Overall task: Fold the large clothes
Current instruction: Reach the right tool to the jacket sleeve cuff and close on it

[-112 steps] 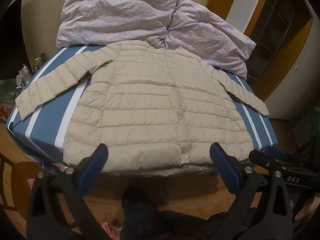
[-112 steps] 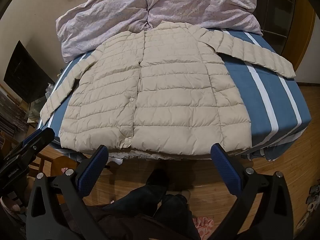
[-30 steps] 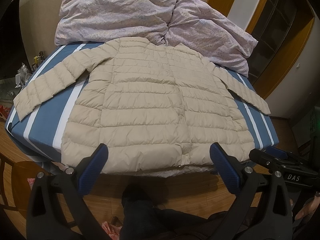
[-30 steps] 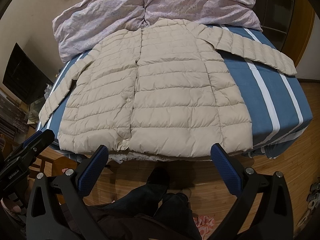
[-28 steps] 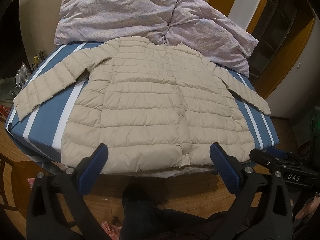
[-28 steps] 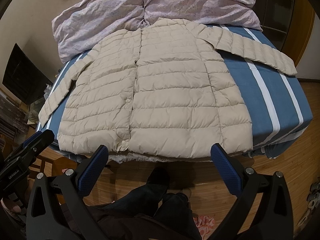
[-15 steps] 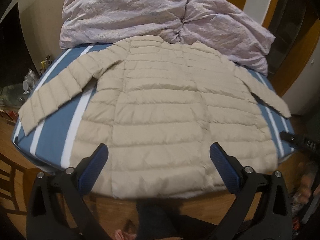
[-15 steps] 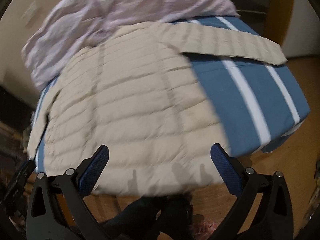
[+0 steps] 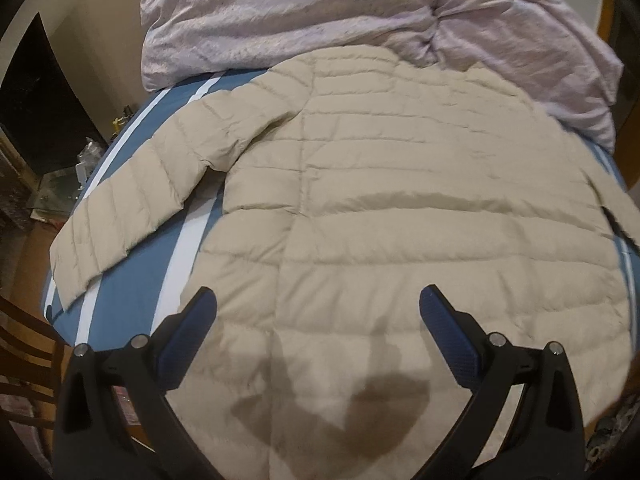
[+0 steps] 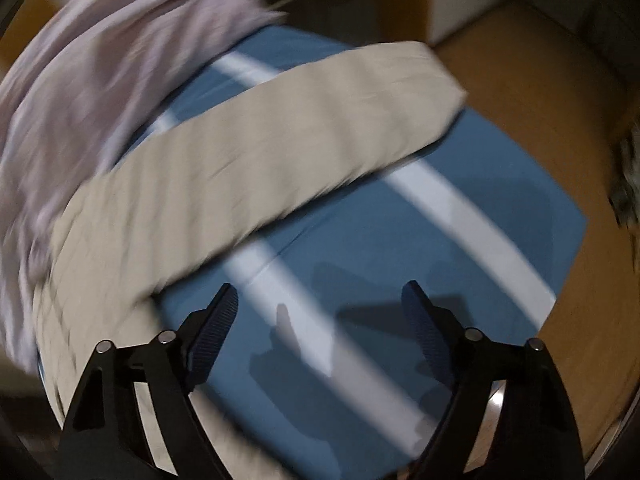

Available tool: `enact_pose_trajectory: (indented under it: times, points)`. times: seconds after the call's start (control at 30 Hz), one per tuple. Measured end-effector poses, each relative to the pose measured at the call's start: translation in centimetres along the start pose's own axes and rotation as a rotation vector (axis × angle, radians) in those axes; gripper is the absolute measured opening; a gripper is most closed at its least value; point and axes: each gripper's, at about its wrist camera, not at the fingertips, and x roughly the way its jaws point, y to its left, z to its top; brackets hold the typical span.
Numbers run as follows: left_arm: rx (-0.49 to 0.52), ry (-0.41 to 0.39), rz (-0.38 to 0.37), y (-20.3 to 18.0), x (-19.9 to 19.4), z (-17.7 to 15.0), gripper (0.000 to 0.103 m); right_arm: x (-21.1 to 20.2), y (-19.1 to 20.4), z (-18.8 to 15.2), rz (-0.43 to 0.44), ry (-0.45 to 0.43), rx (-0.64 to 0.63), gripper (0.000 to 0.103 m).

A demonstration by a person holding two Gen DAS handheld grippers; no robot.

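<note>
While the left hand-held gripper (image 9: 316, 312) is hovering open over the jacket (image 9: 400, 200), the empty right hand-held gripper (image 10: 318, 312) is closing near the sleeve (image 10: 280, 128), probably grabbing it next.

The beige quilted jacket (image 9: 420, 216) lay flat over most of the bed (image 9: 132, 300), leaving bare striped sheet only along the left edge, between the jacket's body and its spread sleeve (image 9: 132, 196). The rumpled lilac duvet (image 9: 320, 16) was heaped across the far edge, touching the collar and closing off that side. At the right edge, the other sleeve (image 10: 280, 128) crossed the sheet slantwise toward the far right corner; near of it the sheet (image 10: 400, 240) lay bare to the corner. The right gripper (image 10: 320, 308), jaws closing, hung over that bare patch with nothing between them.
</note>
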Motion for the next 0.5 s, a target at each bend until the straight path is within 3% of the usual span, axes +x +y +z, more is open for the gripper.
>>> enact_pose_trajectory:
  times: [0.2, 0.5]
  points:
    - [0.008, 0.024, 0.022, 0.3, 1.9, 1.4, 0.101, 2.0, -4.6, 4.8, -0.009, -0.026, 0.238, 0.078]
    - [0.022, 0.033, 0.047, 0.6, 3.5, 3.5, 0.101, 2.8, -6.8, 7.0, -0.007, -0.061, 0.346, 0.064]
